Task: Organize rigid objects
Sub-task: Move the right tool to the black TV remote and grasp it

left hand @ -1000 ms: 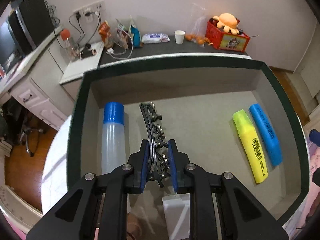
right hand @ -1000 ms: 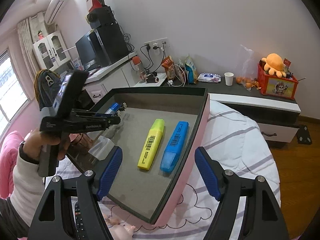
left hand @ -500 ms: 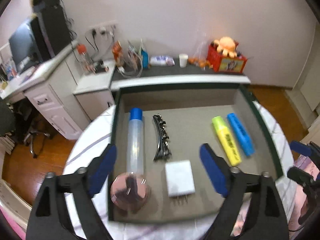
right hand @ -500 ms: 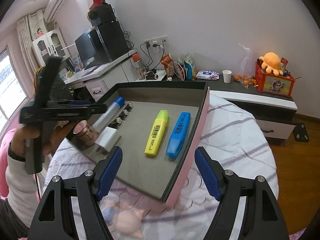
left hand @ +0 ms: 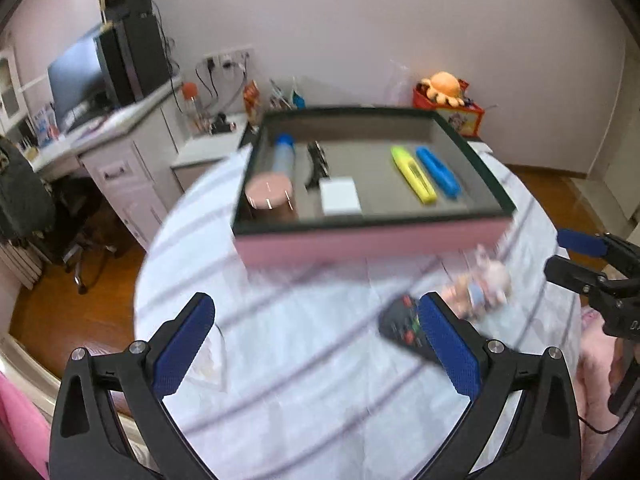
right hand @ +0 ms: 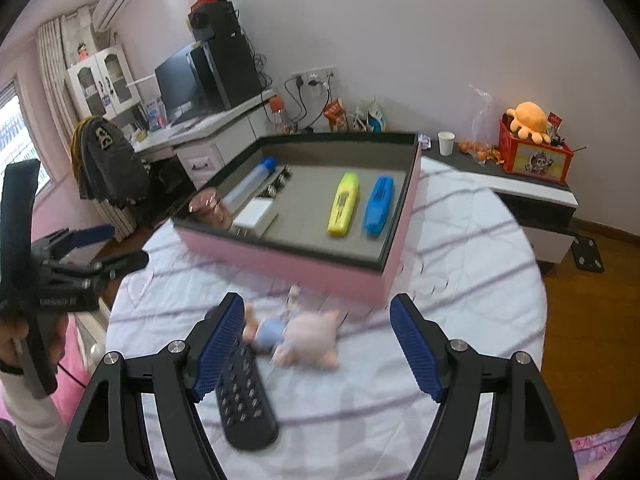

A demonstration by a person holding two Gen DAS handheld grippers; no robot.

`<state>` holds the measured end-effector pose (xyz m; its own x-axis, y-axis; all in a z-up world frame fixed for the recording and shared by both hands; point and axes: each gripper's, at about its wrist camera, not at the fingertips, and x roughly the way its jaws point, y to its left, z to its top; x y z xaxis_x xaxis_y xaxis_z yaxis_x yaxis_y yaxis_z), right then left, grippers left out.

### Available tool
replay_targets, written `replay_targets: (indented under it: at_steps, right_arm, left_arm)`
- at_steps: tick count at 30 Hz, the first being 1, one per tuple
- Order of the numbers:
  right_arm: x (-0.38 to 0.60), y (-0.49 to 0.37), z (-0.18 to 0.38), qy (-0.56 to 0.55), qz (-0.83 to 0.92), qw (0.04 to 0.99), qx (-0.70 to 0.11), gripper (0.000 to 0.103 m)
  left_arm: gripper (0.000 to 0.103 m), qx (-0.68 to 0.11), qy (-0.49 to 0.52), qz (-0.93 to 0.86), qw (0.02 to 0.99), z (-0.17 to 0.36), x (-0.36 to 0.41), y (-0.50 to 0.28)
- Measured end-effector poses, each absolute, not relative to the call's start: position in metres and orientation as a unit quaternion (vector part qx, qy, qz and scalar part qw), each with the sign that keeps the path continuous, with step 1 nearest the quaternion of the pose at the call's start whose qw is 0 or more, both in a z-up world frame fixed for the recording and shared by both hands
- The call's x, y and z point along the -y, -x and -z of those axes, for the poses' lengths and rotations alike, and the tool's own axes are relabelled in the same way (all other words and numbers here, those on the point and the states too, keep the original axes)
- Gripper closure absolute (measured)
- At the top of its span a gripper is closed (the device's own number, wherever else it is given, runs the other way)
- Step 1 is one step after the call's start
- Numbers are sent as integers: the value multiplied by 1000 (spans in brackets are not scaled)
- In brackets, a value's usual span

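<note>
A pink box (left hand: 360,242) (right hand: 280,258) with a grey floor sits on the round table. It holds a clear bottle with a blue cap (left hand: 283,156) (right hand: 252,178), a black hair clip (left hand: 317,162), a pink round tin (left hand: 267,196), a white charger (left hand: 340,196) (right hand: 256,210), a yellow highlighter (left hand: 413,174) (right hand: 343,203) and a blue one (left hand: 438,172) (right hand: 378,205). A black remote (left hand: 404,332) (right hand: 244,400) and a pink doll (left hand: 482,280) (right hand: 296,338) lie on the cloth before the box. My left gripper (left hand: 316,350) is open and empty. My right gripper (right hand: 318,348) is open and empty above the doll.
The table has a white striped cloth (left hand: 300,360). A desk with monitor and speaker (right hand: 208,76) stands at left. A low cabinet (right hand: 532,196) carries a red box with an orange plush (right hand: 532,148) and a paper cup (right hand: 445,143). The floor is wood.
My left gripper let go of the hair clip in the box, opened wide, and pulled back and up over the table. My right gripper also drew back, so the doll and remote show.
</note>
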<state>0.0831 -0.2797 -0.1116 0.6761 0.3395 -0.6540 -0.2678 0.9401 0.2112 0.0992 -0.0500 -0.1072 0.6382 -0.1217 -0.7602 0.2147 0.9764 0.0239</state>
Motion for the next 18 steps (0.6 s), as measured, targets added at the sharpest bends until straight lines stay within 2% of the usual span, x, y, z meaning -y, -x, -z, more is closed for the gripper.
replay_targets:
  at_steps: [8, 18]
  right_arm:
    - [262, -59, 136, -40, -167, 901, -399, 26]
    - [235, -46, 154, -14, -174, 887, -427, 26]
  left_arm:
    - [0, -435, -59, 97, 893, 128, 55, -77]
    - [0, -437, -65, 104, 891, 130, 50, -60]
